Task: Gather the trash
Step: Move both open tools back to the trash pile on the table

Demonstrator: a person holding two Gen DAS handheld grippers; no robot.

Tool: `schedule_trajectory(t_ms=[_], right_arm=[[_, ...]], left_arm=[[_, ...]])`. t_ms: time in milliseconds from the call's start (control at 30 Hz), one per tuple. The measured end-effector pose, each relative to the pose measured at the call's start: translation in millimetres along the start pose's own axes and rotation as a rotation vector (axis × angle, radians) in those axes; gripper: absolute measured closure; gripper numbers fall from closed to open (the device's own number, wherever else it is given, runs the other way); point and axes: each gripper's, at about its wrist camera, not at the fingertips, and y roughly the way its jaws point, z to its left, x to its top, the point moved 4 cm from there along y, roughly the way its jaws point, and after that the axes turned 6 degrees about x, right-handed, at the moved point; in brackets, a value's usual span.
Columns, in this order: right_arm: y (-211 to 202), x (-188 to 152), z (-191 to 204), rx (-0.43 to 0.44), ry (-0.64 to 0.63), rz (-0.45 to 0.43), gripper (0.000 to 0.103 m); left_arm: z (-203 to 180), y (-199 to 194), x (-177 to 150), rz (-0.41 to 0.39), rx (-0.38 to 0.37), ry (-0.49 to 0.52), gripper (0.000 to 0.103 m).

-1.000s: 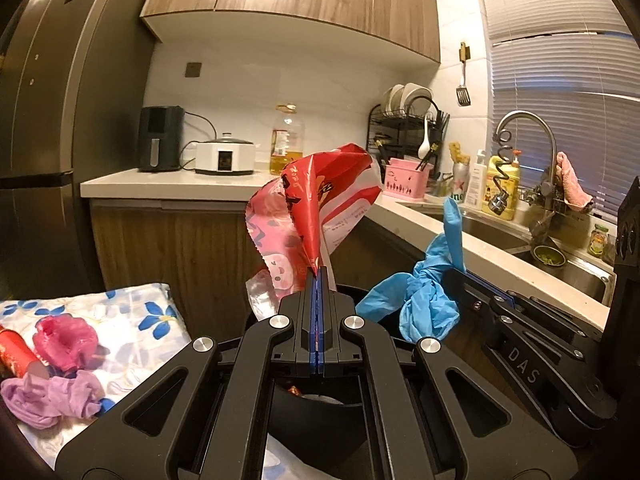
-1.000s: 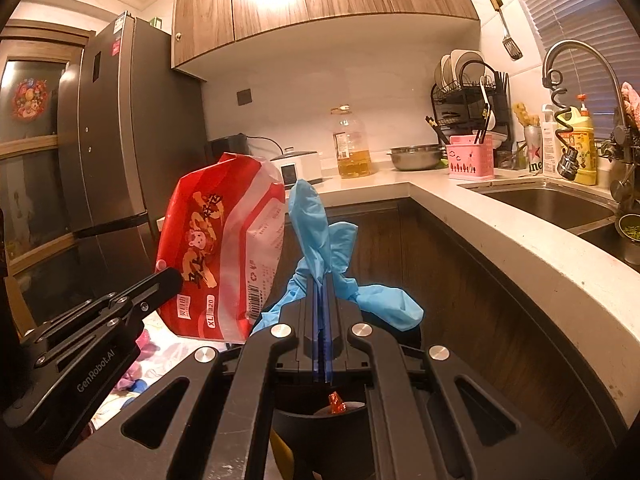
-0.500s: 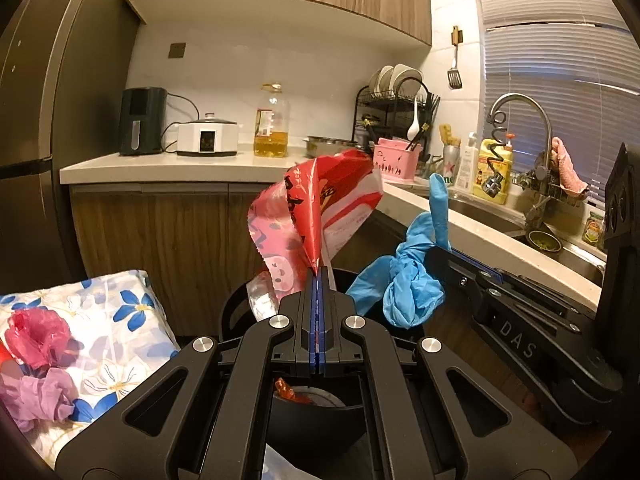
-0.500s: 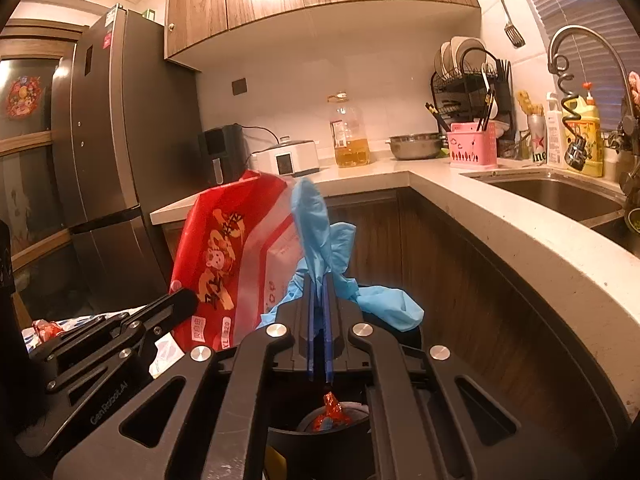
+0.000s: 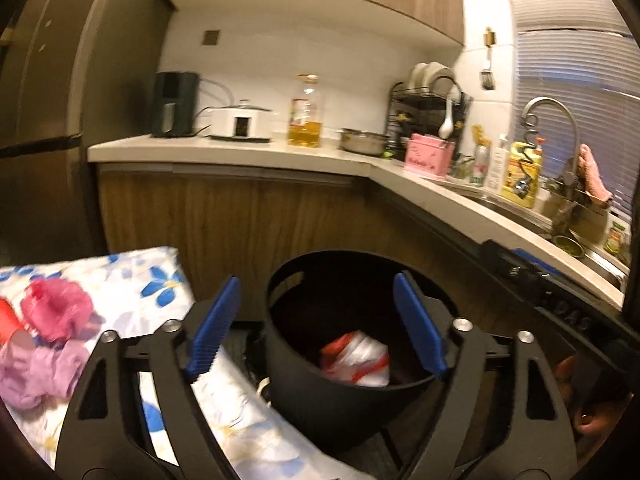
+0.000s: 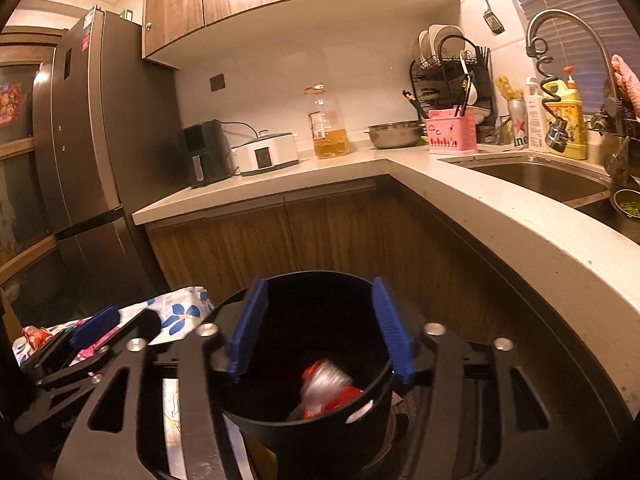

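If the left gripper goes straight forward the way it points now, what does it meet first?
Probably the black bin: the open left gripper points at its opening, so it would likely hit the rim or the red-and-white wrapper inside. Depth is unclear.

– What stood on the counter [image 6: 404,168]?
– An oil bottle [image 6: 327,126], a white cooker [image 6: 267,153], a pink caddy [image 6: 452,135] and a dish rack [image 6: 452,68].
– And beyond?
– A curved tap [image 6: 560,32] rose over the sink [image 6: 536,178].

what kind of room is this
A home kitchen, most likely: an L-shaped counter with a sink and tap, a dish rack of plates, and a tall fridge at the left.
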Motion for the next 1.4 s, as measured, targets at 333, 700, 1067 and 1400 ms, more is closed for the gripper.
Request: schedule_trajectory(t_ms=[333, 700, 1067, 1400], right_arm=[[-17, -12, 26, -0.008, -0.051, 0.014, 0.015], [-42, -22, 70, 0.022, -0.104, -0.035, 0.005], [-48, -41, 116, 0.083, -0.106, -0.028, 0.005], [-36, -68, 175, 0.173, -0.124, 0.009, 0.005]], left_arm=[[40, -43, -17, -0.004, 0.133, -0.049, 0.006], [74, -91, -34, -0.006, 0.229, -0.077, 0.006], [136, -136, -46, -0.039, 0.348, -0.129, 0.006], [203, -166, -58, -0.027, 0.472, -0.182, 0.006]])
